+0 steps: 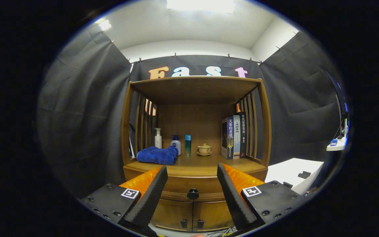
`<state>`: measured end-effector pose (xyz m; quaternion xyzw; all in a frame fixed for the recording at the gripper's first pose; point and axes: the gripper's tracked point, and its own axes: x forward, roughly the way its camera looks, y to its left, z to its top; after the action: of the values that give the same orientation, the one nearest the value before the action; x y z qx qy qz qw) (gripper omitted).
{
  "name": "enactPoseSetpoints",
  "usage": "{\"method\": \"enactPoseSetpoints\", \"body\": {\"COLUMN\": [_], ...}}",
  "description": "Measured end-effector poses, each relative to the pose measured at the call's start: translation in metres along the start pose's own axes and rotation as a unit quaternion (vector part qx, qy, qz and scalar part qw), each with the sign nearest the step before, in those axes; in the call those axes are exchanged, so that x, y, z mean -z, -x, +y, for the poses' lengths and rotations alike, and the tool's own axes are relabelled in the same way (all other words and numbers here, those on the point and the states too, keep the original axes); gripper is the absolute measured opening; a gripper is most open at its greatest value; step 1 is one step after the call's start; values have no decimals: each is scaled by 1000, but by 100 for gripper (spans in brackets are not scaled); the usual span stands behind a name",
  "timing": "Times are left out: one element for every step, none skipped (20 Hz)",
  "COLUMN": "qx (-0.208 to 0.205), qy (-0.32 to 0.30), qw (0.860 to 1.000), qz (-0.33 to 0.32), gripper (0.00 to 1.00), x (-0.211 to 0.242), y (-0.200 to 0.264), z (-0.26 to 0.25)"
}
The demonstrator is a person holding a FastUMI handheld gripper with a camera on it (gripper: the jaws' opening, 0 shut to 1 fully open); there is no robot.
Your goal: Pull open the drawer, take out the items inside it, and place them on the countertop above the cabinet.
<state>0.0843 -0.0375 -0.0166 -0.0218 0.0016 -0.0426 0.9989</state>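
Observation:
A wooden cabinet [196, 98] stands ahead against the booth's wall. Its drawer [192, 187] is closed, with a round dark knob [192, 194] at its middle. My gripper [192, 176] is open, and the knob lies beyond it, in line with the gap between the fingers [150, 197]. The countertop [206, 164] above the drawer carries a folded blue towel [157, 155], a white pump bottle [158, 138], a white bottle with a blue cap [176, 144], a slim teal bottle [188, 144] and a small lidded teacup [204, 149]. What is inside the drawer is hidden.
Several books [234, 134] stand upright at the right end of the countertop. Two lower cabinet doors [191, 215] with small handles sit under the drawer. A white table [293, 174] stands to the right of the cabinet. Slatted sides close in the shelf.

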Motion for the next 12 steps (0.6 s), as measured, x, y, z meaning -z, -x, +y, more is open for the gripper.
{"method": "enactPoseSetpoints", "body": {"qx": [5,9,11,9,6,3,0,-4,-7,-9,-8,-5], "qy": [9,16,20,21,22,24,26,29,33,37,42,43], "qw": [1000,1000,999,999,998,998,997,996,995,994,993,992], "qz": [10,18,28,41,52,63,73,81,89,100,110,117], "gripper": [98,98,98,98,98,98,98,98,98,98,99,99], "x": [11,24,37,53,67,81,95,107,120,133,146,156], "y": [-10,-22,-32,-43,-52,-62,-71,-79,-84,-89,-94,-96], "z": [-2,-3,-2,2,6,9,12,15,18,18,17,15]}}
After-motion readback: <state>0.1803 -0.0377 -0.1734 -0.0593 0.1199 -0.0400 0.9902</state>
